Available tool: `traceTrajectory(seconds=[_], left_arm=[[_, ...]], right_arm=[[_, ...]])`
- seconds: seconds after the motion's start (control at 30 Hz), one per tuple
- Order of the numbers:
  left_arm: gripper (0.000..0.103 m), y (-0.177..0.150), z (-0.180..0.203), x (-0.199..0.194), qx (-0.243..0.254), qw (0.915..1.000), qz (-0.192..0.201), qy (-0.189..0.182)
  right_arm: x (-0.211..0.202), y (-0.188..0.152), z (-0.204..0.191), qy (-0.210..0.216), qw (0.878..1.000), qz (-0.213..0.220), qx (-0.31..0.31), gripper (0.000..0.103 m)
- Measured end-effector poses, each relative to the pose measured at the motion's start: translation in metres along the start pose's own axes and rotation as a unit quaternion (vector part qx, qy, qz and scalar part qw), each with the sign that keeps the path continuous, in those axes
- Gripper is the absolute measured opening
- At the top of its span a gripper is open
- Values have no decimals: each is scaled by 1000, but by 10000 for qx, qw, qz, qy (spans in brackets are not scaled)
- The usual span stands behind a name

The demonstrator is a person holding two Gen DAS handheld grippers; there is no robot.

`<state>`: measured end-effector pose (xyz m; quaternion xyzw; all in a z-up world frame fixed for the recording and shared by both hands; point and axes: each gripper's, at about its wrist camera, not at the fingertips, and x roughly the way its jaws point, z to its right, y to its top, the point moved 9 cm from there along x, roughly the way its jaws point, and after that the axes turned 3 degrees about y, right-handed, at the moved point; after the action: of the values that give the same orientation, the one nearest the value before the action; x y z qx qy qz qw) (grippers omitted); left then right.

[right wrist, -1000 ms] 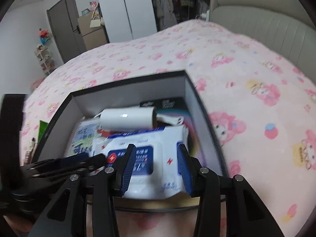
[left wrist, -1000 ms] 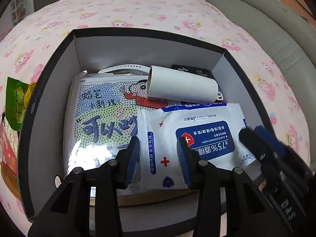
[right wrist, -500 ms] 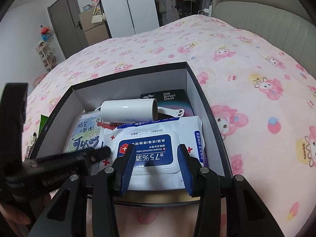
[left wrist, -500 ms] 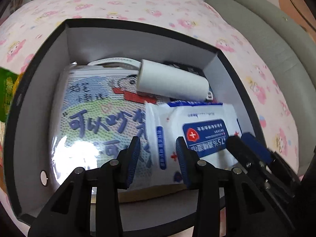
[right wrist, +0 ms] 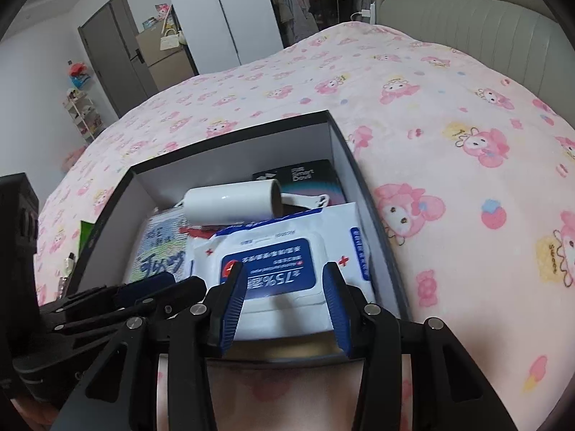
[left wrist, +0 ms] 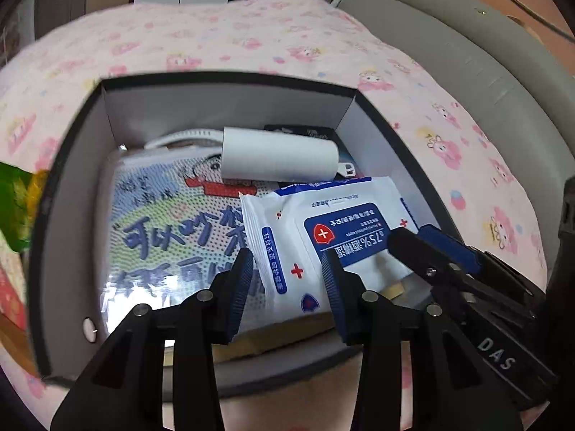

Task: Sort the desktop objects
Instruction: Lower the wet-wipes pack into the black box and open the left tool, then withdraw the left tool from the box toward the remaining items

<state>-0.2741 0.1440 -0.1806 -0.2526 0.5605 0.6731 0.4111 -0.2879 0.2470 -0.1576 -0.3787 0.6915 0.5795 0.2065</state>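
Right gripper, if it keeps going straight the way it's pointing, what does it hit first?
Most likely the wet wipes pack lying in the box: the open right gripper points at its blue label, though the depth is unclear.

The box [left wrist: 222, 104] sits mid-frame on the bedspread [left wrist: 251, 39]. In it, the wipes pack [left wrist: 323, 237] lies lower right, overlapping the snack bag [left wrist: 172, 222] at left. The roll [left wrist: 280, 158] lies across both above them, with a small carton [right wrist: 305, 176] behind it in the upper-right corner.

Seemingly a bedroom: bed [right wrist: 413, 115], wardrobe [right wrist: 215, 10].
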Motion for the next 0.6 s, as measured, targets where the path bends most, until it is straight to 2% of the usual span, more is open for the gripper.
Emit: traceTrajectory(seconds=[0.23, 0.4, 0.6], left_arm=[[37, -8, -4, -38, -227, 9991, 343, -36], [37, -18, 0, -76, -16, 9983, 574, -58], [37, -33, 4, -114, 239, 9975, 648, -138]], right_arm=[[-28, -6, -18, 101, 9997, 178, -143, 39], [-55, -14, -32, 242, 9991, 301, -146, 39], [-89, -28, -50, 380, 9983, 434, -53, 39]])
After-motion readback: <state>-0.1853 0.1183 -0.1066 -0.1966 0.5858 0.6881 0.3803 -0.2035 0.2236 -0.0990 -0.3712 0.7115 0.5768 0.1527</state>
